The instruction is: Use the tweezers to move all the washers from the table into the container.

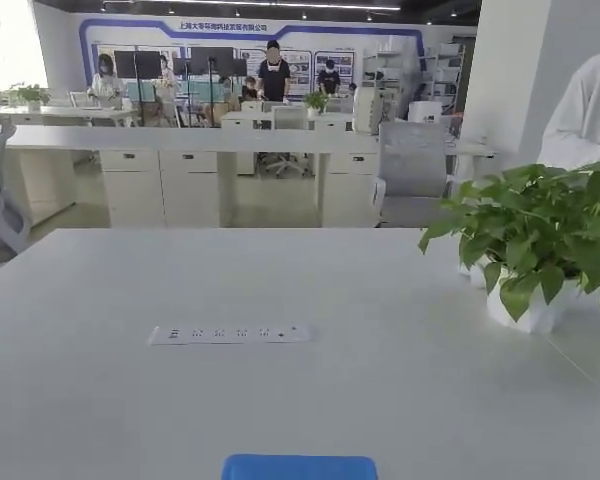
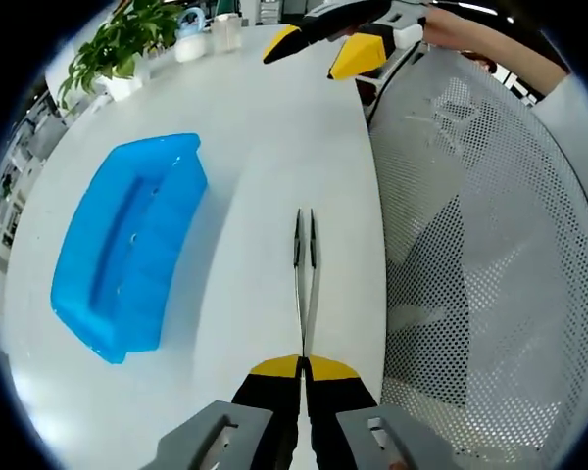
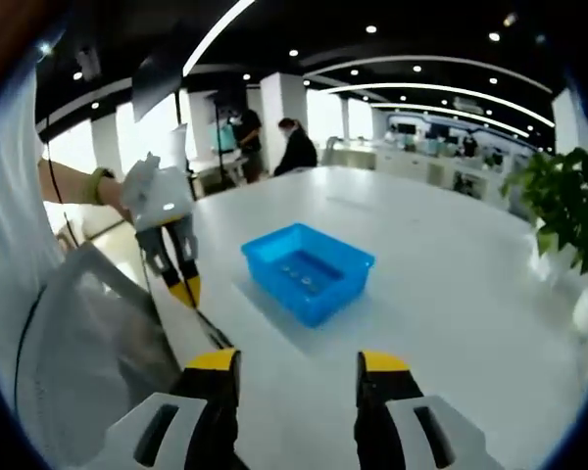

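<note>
While the white table runs across the head view, a mesh chair back stands at 3 o'clock in the left gripper view. Potted plant: 3 o'clock on the table, head view. Blue container: on the table, 9 o'clock in the left gripper view; specks on its floor too small to identify. Power strip: table centre. Right gripper: jaws spread, nothing between them. Left gripper: jaws pressed onto the tweezers, which point to 12 o'clock, tips slightly apart.
</note>
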{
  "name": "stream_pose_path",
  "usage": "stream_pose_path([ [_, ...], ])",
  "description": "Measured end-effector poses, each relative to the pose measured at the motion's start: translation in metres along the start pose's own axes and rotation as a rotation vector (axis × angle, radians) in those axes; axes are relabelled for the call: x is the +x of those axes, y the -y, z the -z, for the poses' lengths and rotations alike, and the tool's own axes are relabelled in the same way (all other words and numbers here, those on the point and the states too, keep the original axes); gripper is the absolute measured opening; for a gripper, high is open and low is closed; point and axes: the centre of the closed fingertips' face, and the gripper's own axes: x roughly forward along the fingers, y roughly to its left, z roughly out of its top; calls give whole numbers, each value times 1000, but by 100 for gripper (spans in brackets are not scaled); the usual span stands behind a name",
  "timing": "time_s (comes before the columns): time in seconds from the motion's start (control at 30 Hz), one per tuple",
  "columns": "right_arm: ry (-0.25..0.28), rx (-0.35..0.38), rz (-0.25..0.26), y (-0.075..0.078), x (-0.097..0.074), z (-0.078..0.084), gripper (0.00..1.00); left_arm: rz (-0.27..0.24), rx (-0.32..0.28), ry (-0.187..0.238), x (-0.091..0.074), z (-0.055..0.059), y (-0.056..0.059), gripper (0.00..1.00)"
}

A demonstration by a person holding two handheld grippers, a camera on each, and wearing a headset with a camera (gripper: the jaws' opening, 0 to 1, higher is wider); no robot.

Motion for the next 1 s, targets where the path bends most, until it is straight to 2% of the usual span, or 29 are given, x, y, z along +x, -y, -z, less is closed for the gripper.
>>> stream_pose_path([
  [0.3,10,1,25,0,-5,-1,47,12,13,-11,0,1,0,0],
  [0.43,19,10,22,1,-6,-2,47,5,-14,15,-2,0,0,0],
  [0.5,23,15,21,1,-6,-3,48,-8,-39,40,-4,-1,-2,4],
  [0.7,40,20,22,2,-8,-7,49,-52,-176,180,-20,-10,-5,15],
  [0.83,54,26,31,2,-10,-11,51,-113,-269,299,-39,-14,-10,23],
  [0.93,74,39,42,4,-13,-15,51,-163,-373,442,-60,-19,-14,28],
  [0.97,85,51,45,4,-14,-17,52,-173,-392,472,-66,-20,-14,30],
  [1.0,90,54,46,4,-15,-18,52,-211,-419,511,-75,-18,-18,31],
])
